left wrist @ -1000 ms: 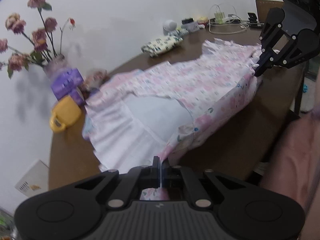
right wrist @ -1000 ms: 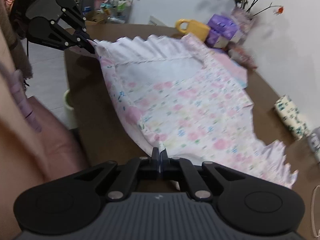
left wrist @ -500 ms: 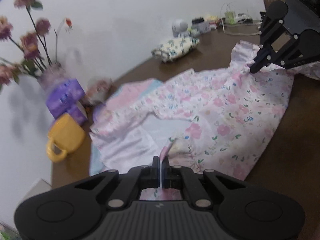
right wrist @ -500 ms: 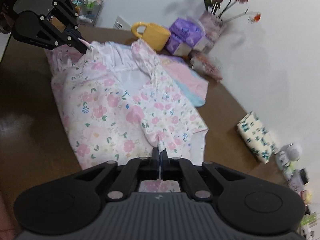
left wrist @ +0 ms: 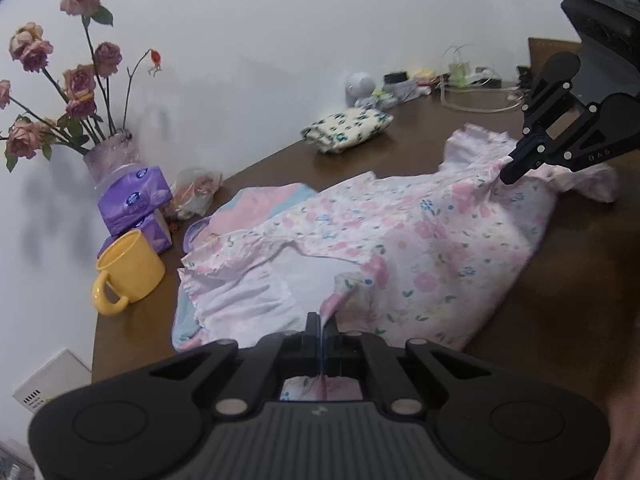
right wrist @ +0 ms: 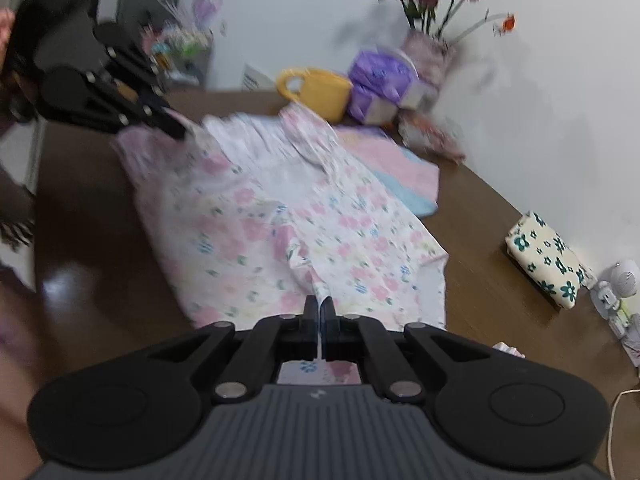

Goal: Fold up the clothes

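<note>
The left gripper (left wrist: 321, 322) is pinched tight on the flowery dress (left wrist: 420, 236). The right gripper (right wrist: 319, 306) pinches its other end. The dress lies folded over on the brown table (left wrist: 560, 312), pink flowers up, white inside showing. A pink and blue cloth (left wrist: 256, 204) peeks out underneath. The right view is blurry.

Home rm: flower vase (left wrist: 114, 156), yellow mug (left wrist: 128, 270), tissue packs (left wrist: 134, 198) on wooden table (left wrist: 560, 320).
</note>
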